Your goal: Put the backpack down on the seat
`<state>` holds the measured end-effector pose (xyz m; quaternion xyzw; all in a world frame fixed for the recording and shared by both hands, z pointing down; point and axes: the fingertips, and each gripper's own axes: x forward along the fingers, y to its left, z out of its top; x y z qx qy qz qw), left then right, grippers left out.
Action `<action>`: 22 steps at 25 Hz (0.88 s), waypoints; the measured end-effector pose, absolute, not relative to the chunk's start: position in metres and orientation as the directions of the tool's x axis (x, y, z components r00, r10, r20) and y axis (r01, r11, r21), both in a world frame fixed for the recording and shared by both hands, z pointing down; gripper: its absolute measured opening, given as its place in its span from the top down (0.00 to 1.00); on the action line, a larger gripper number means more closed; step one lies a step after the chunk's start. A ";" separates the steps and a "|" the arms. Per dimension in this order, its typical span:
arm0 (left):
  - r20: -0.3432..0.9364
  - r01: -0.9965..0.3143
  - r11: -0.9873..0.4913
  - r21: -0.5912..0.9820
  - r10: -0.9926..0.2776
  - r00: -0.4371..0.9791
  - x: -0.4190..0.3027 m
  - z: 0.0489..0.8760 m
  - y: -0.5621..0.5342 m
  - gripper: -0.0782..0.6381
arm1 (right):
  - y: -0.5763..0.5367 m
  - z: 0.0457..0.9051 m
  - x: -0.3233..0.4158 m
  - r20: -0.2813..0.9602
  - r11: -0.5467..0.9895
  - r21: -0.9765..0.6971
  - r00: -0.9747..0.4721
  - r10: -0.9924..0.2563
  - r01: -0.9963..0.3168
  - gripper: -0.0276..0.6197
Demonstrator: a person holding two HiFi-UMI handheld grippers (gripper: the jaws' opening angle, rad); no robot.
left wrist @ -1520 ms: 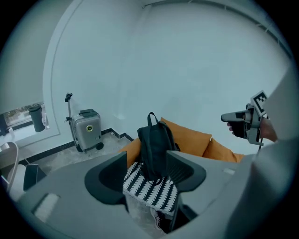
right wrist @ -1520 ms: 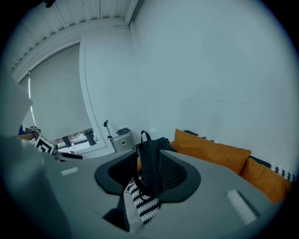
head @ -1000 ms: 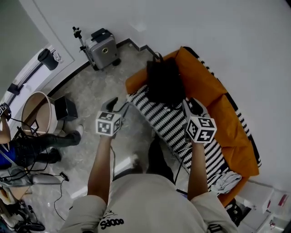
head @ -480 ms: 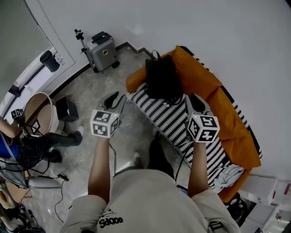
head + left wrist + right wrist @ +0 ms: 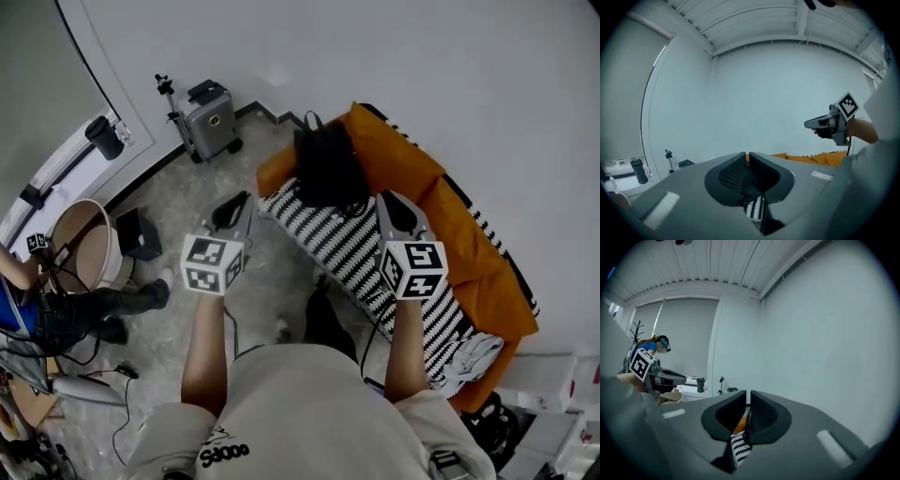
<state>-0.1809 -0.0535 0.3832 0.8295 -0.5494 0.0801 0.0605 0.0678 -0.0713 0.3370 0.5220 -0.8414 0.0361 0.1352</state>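
Backpack, black, is sitting at the far end of the striped sofa seat, resting against the orange cushions. Left gripper is hovering over the floor just left of the sofa. Right gripper is hovering over the seat, near the backpack, not touching. Both are carrying nothing. Their jaws have just been closing and are standing all but together.

We see a bare white-walled room, seemingly a recording studio: an orange sofa, a hard equipment case beside a small stand, and loose cables on the stone floor.
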 end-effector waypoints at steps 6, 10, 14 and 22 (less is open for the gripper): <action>0.150 -0.915 -0.403 -0.030 -0.907 0.394 -0.174 0.355 -0.036 0.88 | -0.049 0.313 0.054 0.225 0.487 0.124 -0.453 -0.862 -0.865 0.95; 0.117 -0.912 -0.407 -0.056 -0.910 0.398 -0.169 0.336 -0.026 0.88 | -0.037 0.296 0.048 0.197 0.506 0.142 -0.477 -0.857 -0.851 0.95; 0.086 -0.904 -0.411 -0.114 -0.911 0.403 -0.164 0.314 -0.016 0.88 | -0.024 0.276 0.040 0.163 0.521 0.160 -0.498 -0.852 -0.838 0.95; 0.026 -0.884 -0.432 -0.177 -0.900 0.434 -0.148 0.279 0.004 0.88 | -0.003 0.258 0.028 0.134 0.550 0.201 -0.534 -0.835 -0.810 0.95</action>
